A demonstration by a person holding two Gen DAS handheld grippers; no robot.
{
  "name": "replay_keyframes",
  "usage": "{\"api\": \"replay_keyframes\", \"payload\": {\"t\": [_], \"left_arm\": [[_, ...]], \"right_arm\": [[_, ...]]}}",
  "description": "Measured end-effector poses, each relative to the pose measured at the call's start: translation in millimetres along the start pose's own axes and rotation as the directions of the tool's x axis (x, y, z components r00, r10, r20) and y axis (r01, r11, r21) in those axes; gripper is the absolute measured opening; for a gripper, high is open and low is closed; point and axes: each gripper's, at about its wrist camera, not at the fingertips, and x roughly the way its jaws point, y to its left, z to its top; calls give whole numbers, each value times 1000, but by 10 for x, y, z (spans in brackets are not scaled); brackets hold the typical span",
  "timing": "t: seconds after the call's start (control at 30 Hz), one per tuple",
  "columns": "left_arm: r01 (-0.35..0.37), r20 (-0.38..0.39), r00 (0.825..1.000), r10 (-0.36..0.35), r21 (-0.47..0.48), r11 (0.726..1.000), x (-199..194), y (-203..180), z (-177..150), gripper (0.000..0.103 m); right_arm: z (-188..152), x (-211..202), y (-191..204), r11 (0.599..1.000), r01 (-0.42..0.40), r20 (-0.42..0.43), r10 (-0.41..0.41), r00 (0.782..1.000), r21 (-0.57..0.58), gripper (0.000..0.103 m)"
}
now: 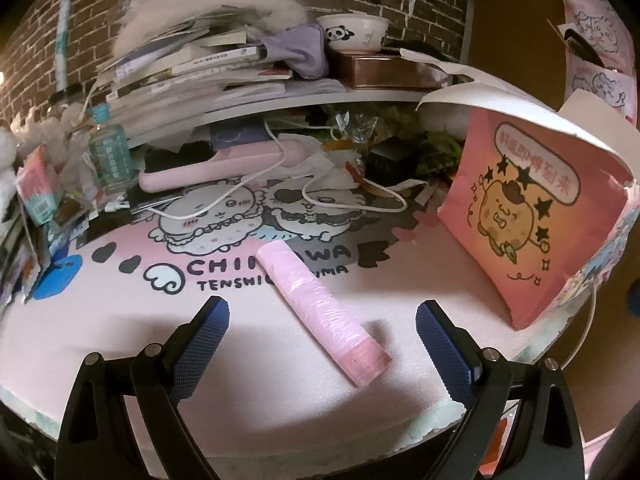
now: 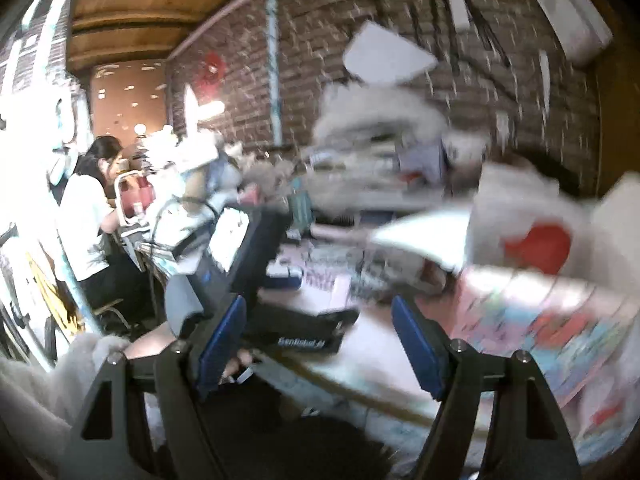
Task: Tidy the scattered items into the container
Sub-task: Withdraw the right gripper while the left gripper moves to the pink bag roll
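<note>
- The left gripper (image 1: 322,320) has its jaws spread wide, with nothing in them.
- A pink roll of plastic bags (image 1: 322,312) lies flat on the surface, slanting between the two blue pads (image 1: 204,344) but not touching them.
- The surface (image 1: 120,340) wears a pink cartoon mat.
- A pink box (image 1: 532,224) with a cartoon face stands to the right of the roll, open flap up.
- Farther back lie a pink hair tool (image 1: 208,168), a white cord (image 1: 360,204) and a clear bottle (image 1: 110,152).
- A shelf (image 1: 320,98) above holds stacked books (image 1: 192,68) and a panda bowl (image 1: 354,32).
- The right gripper (image 2: 318,340) has its jaws spread too, holding nothing.
- Its view is very blurry.
- A person in a white shirt (image 2: 86,220) sits far off on the left.
</note>
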Motion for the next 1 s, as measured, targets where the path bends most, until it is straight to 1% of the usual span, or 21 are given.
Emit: {"api": "replay_keyframes", "payload": {"t": [0.07, 0.13, 0.2, 0.3, 0.63, 0.7, 0.83, 0.93, 1.0], "left_arm": [[-8, -4, 1000, 8, 1, 1000, 23, -4, -3, 94], [-22, -10, 1000, 22, -10, 1000, 54, 15, -6, 94], [-18, -15, 1000, 17, -25, 1000, 82, 39, -10, 94], [-25, -17, 1000, 25, -25, 999, 117, 34, -7, 94], [-52, -21, 998, 52, -11, 999, 193, 7, -25, 93], [-71, -23, 997, 71, -7, 997, 193, 28, -51, 93], [-110, -19, 994, 110, 1, 994, 160, 115, -81, 88], [-170, -9, 985, 170, 17, 985, 103, 223, -99, 88], [-181, -8, 983, 181, 13, 983, 70, 305, -111, 82]], "right_arm": [[-87, 136, -22, 999, 16, -31, -15, 999, 44, 73], [-159, 250, -75, 995, 15, -60, -9, 998, 100, 73], [-179, 324, -145, 990, 18, -67, -9, 998, 137, 73], [-203, 381, -193, 987, 11, -74, 1, 997, 161, 73], [-235, 364, -272, 984, 16, -68, -3, 998, 178, 73], [-232, 357, -295, 983, 18, -67, -6, 998, 184, 73], [-229, 335, -318, 982, 20, -63, -9, 998, 189, 73], [-229, 333, -325, 981, 18, -64, -6, 998, 191, 73], [-225, 331, -317, 982, 17, -66, -4, 998, 190, 73]]}}
